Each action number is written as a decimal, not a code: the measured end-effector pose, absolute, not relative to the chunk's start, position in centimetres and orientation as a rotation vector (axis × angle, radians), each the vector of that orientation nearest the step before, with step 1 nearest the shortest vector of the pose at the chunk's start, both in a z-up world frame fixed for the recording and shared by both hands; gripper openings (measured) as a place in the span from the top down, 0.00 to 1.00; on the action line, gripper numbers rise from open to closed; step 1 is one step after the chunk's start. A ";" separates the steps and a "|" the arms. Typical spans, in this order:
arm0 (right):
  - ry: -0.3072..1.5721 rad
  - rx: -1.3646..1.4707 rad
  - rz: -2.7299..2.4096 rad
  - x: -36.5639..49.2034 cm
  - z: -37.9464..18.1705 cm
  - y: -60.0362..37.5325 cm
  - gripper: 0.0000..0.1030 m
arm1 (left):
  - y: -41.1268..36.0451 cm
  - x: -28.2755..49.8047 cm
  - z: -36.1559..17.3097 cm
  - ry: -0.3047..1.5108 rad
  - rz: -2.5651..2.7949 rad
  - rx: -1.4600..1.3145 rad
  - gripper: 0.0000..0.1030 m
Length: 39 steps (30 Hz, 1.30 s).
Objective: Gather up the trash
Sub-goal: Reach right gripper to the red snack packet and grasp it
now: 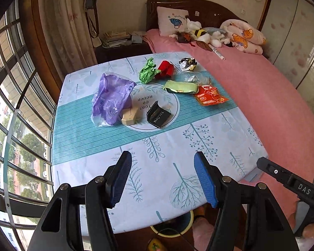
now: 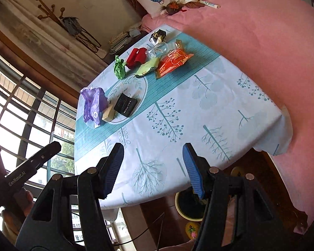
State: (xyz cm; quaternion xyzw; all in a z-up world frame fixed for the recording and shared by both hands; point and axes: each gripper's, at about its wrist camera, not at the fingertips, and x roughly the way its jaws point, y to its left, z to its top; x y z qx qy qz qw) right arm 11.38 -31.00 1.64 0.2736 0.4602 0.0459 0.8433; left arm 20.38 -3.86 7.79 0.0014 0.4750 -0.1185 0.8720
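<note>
Left wrist view: left gripper spread wide, holding nothing, hovering above the near edge of the leaf-printed blue-and-white tablecloth, likely poised to reach. Scattered around the cloth's printed centre circle: crumpled purple plastic bag, black folded "TALOPN" card, green crumpled paper, orange snack wrapper.

Right wrist view: right gripper likewise gaping, empty, short of that circle. Round dark bin below the cloth's near edge, probably the drop point.

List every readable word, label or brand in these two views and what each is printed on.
"TALOPN" as it seems to read: black card box, letters small.
"DAS": right gripper body.
"GenRobot.AI": left gripper body.
"or never", upside down: tablecloth circle; the word nearest the box is partly hidden.
Orange wrapper, purple bag, pillow: print too small or blurred to read.
</note>
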 end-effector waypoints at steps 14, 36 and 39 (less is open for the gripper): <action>1.185 0.635 0.249 33.3 -5.6 -41.4 0.43 | -14.7 35.5 5.1 1.081 -0.116 -0.057 0.37; 1.345 0.698 0.593 45.9 -14.1 -38.6 0.77 | -17.2 48.6 -4.1 1.271 0.103 -0.180 0.37; 1.339 0.626 0.593 45.6 -13.4 -38.8 0.87 | -17.3 49.6 -5.0 1.291 0.105 -0.218 0.37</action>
